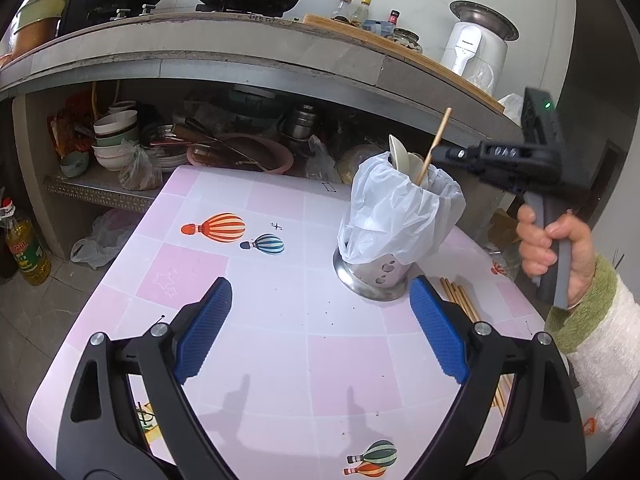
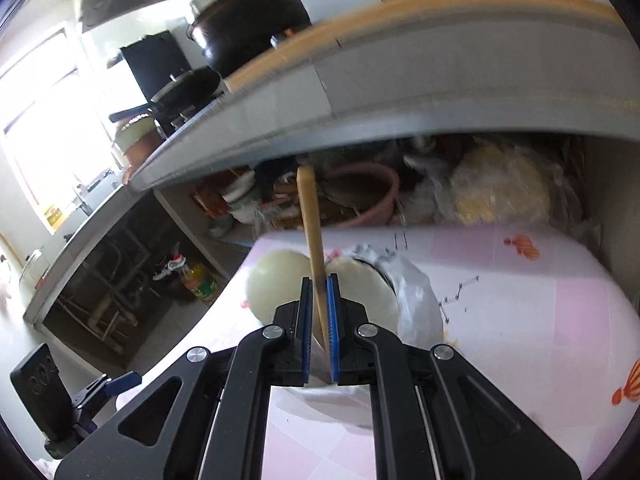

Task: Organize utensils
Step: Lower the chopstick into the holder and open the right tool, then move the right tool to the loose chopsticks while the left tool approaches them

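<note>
A steel utensil holder [image 1: 374, 280] lined with a white plastic bag [image 1: 394, 208] stands on the pink table [image 1: 280, 272]. Pale spoons [image 1: 400, 156] stick out of it. My right gripper [image 2: 319, 284] is shut on a wooden chopstick [image 2: 310, 216], which slants into the holder's mouth in the left wrist view, chopstick [image 1: 434, 144]. Below it lie the spoon bowls [image 2: 276, 280]. A hand [image 1: 556, 248] holds that gripper [image 1: 440, 156] to the right of the holder. My left gripper [image 1: 320, 300] hangs open over the table, nothing between its fingers. Several more chopsticks [image 1: 460, 296] lie behind its right finger.
A concrete counter [image 1: 240, 56] with pots, bottles and a white appliance [image 1: 474, 50] rises behind the table. Its lower shelf holds bowls [image 1: 116, 140], a pink basin [image 1: 256, 152] and bags. An oil bottle [image 1: 26, 248] stands on the floor at left.
</note>
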Motion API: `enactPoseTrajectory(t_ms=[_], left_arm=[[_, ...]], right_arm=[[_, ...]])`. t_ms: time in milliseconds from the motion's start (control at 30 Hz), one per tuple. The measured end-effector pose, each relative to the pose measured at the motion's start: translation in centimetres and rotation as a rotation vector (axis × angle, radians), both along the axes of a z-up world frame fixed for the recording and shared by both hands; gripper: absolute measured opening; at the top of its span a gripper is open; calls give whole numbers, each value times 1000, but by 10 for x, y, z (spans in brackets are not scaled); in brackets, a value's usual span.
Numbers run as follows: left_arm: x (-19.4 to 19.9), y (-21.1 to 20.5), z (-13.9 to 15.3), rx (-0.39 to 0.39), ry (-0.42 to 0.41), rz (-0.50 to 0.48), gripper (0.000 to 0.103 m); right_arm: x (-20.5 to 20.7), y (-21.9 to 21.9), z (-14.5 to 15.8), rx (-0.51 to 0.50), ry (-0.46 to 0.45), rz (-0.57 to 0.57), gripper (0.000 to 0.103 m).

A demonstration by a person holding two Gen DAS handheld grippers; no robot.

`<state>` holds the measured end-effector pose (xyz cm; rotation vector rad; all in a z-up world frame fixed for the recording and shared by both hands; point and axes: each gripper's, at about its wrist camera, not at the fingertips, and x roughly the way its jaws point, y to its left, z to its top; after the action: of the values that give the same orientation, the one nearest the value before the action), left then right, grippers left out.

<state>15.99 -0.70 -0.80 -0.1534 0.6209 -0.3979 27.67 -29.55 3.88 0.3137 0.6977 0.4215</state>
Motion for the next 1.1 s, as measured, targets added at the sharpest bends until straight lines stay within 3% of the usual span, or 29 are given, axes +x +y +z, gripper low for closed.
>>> enactPoseTrajectory(t_ms=[200,433,500,633,733,900,1100], left_arm=[[-1,0,2,8,-4,-1,87],[0,-1,3,3,-3,1,87],[0,-3,2,7,-2,-5,87],[-2,-8,2,15,-3,-18,87],[-3,-13,2,22,-2,-29,87],[-7,-25,1,20,1,-64,87],[-11,-67,-12,43,26,-177,87]], right_arm=[[4,4,-17,-45,44,-23,7],[-16,-10,6,-35,-7,-52,8],[-28,-18,15,-22,-32,-61,13],[-63,-34,26,-17,-75,-89,36],[-91,-46,26,-52,-80,-124,38],[-135,-70,6,-116,-26,-228,38],[-184,-96,-52,-114,113,-347,38]])
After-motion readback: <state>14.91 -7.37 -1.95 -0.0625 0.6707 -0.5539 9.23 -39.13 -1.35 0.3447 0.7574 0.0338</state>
